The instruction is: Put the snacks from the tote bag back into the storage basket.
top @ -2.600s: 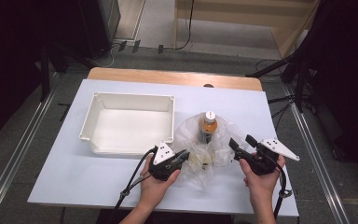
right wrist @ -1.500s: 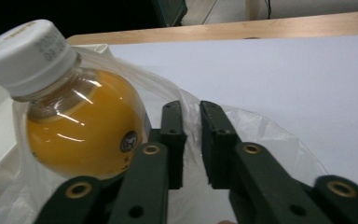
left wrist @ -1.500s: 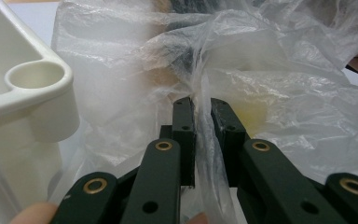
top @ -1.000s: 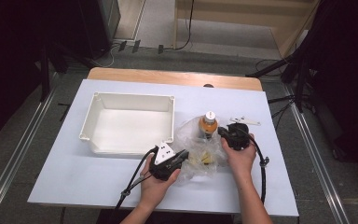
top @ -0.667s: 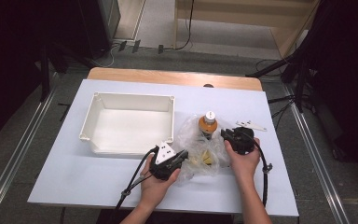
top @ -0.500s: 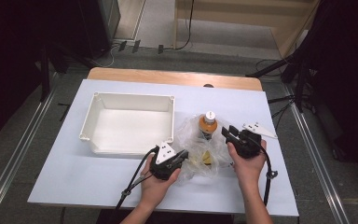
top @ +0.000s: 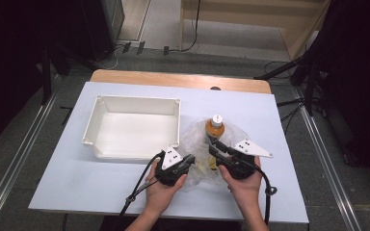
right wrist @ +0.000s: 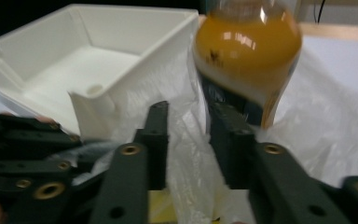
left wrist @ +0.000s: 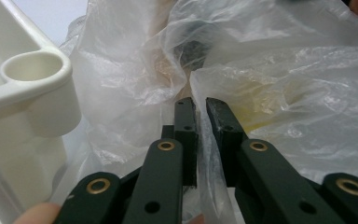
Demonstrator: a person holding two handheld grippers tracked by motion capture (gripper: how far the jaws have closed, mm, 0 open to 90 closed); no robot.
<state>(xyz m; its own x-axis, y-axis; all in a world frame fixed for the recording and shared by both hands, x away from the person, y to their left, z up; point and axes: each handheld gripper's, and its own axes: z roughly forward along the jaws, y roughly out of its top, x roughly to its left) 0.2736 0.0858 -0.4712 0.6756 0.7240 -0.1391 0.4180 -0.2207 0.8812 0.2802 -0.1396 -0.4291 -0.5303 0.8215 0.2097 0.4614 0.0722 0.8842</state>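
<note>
A white tray (top: 137, 99) sits on the table (top: 279, 120), at about nine o'clock from the plastic bag (top: 195, 139). The bag lies crumpled near the middle of the table, its left edge just beside the tray's near right corner.

The left gripper (top: 191, 159) comes in at the bag's seven o'clock. In the left gripper view its tongs (left wrist: 200, 105) are nearly pressed together with a fold of the clear film running between them. They have just been easing apart a little, yet the fold looks pinched.

At the bag's twelve o'clock stands a bottle (top: 215, 129) of orange liquid with a pale cap, upright. Whether it stands on the film or inside it I cannot tell. Something yellow (left wrist: 261, 93) shows through the plastic lower down.

The right gripper (top: 211, 144) reaches in from five o'clock. Its tongs (right wrist: 189, 109) have just been closing, but a gap remains between them. Loose film hangs in that gap, and the pads do not appear to press on it.

The bag is probably very light, limp and slick. It has no shape of its own and would slide out of a weak pinch. A bunched fold near the mouth, gathered thick, is the best place to grip. The two holds should sit on opposite lips so the mouth can be pulled apart. The bottle is the heavy part, likely top-heavy and smooth, and a sharp tug on the film could tip it.
</note>
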